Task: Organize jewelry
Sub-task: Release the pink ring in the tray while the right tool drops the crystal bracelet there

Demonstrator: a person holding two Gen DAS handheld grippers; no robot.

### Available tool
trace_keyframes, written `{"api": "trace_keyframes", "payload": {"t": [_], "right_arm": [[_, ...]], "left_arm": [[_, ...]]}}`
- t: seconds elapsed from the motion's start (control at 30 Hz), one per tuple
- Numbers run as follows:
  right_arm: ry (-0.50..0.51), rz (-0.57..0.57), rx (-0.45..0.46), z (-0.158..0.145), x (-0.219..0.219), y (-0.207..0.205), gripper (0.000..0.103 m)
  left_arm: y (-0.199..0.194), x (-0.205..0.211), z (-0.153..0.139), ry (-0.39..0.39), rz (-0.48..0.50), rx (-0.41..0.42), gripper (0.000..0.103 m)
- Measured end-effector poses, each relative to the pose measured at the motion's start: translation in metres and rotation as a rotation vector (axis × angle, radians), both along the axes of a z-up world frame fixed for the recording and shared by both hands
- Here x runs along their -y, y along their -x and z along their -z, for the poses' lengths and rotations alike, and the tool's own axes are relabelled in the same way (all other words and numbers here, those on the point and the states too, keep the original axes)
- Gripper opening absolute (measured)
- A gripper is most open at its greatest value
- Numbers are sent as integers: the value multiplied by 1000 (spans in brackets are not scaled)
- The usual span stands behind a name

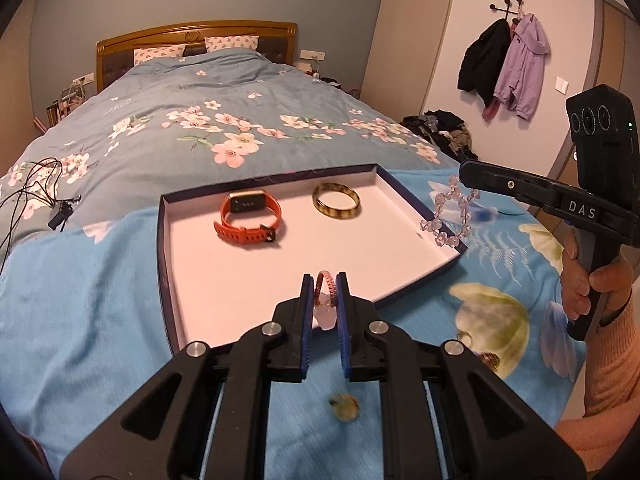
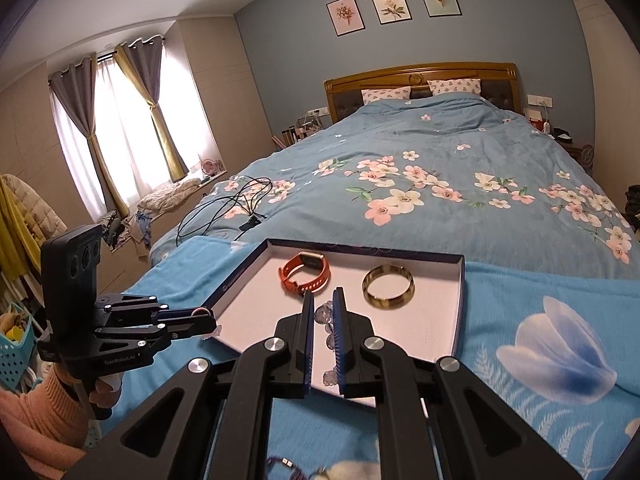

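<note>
Two bracelets hung in my clenched jaws above the tray (image 1: 168, 240): a pink braided bracelet (image 1: 325, 284) in my left gripper (image 1: 325, 280), a clear beaded bracelet (image 1: 452, 216) in my right gripper (image 2: 322, 296).

Tray (image 1: 168, 240): matt white card inside, dark paper rim. Watch (image 1: 250, 216) at 11 o'clock in tray: matt orange rubbery strap w/ glossy face. Bangle (image 1: 336, 199) at 1 o'clock: glossy, mottled. Bead bracelet (image 1: 452, 216): clear, shiny. Blanket (image 2: 560, 300): soft cloth
</note>
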State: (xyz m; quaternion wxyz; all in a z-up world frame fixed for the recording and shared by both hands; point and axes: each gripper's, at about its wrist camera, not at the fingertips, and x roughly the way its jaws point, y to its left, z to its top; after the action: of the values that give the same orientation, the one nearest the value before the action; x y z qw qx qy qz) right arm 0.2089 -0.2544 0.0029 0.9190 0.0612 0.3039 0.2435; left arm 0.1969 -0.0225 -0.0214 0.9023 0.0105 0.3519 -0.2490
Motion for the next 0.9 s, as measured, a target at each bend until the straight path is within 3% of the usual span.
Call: {"api": "trace_keyframes", "payload": {"t": [0.9], "right_arm": [[-44, -11, -120, 36, -27, -74, 7]], "left_arm": [[-75, 9, 34, -83, -63, -86, 11]]}}
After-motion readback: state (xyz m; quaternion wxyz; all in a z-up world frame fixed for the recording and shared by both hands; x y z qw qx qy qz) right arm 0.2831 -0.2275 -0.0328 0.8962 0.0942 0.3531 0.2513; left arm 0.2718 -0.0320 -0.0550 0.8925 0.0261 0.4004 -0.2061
